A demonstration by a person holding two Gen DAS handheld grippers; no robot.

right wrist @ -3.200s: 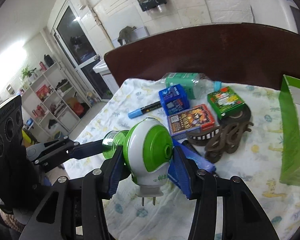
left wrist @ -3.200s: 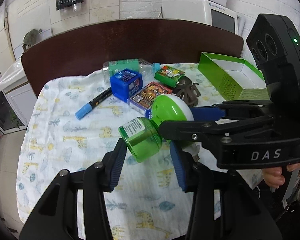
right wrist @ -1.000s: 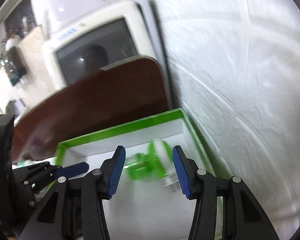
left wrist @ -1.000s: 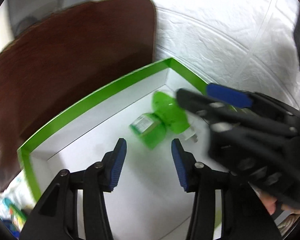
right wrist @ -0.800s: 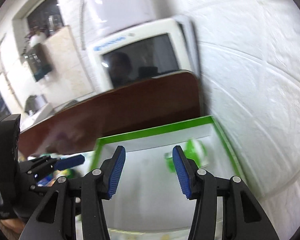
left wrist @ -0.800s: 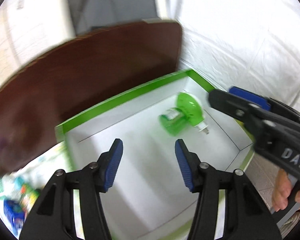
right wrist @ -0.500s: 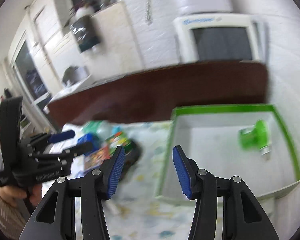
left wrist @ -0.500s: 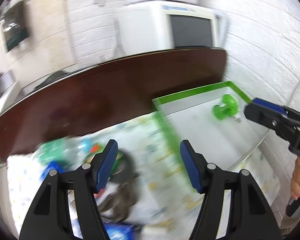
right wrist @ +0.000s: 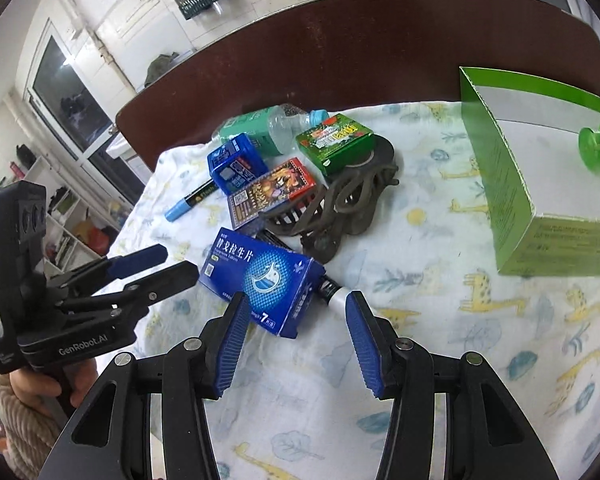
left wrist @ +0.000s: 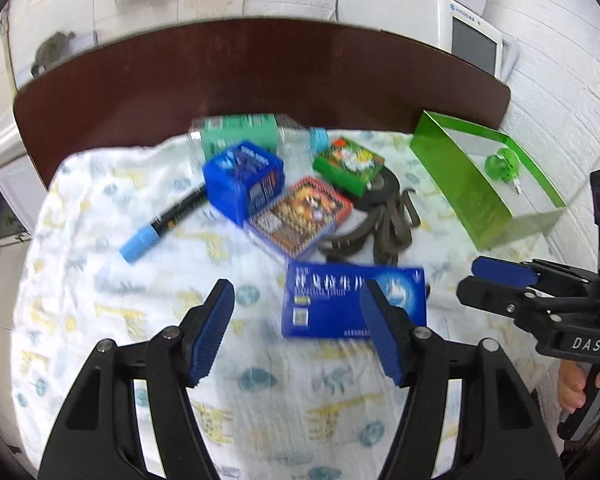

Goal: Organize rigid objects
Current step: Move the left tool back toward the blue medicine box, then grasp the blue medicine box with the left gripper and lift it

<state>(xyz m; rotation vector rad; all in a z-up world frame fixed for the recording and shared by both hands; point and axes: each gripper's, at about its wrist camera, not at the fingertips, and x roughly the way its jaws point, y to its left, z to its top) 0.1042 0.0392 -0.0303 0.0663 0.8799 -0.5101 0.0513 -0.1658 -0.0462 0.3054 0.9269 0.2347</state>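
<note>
The flat blue box (left wrist: 354, 302) is taken as the landmark; it lies on the giraffe-print cloth (left wrist: 100, 280) that covers the surface. The left gripper (left wrist: 296, 334) is held just in front of the box, its 2 fingers (left wrist: 212, 328) spread wide and nothing pinched between them. The right gripper (right wrist: 294, 338) is likewise held just before the box (right wrist: 262, 278) in its own view, fingers (right wrist: 230, 338) spread apart and empty. A white-tipped tube (right wrist: 336, 294) is seen poking out from under the box's right end.

Behind the box, a red-edged card pack (left wrist: 300, 216) is laid flat, and dark brown straps (left wrist: 376, 224) are tangled just beside it. Further back are found a blue cube-shaped box (left wrist: 242, 182), a small green box (left wrist: 348, 164) and a bottle with a green label (left wrist: 240, 138) lying on its side. To the back left of the box a marker with a light blue cap (left wrist: 162, 226) is laid at a slant.

Well to the right of the box stands the green carton (left wrist: 460, 188), open at the top. The green plug-in device (left wrist: 500, 166) is seen lying inside it, near the far right corner. A hand (right wrist: 40, 386) is visible on the left gripper's handle.
</note>
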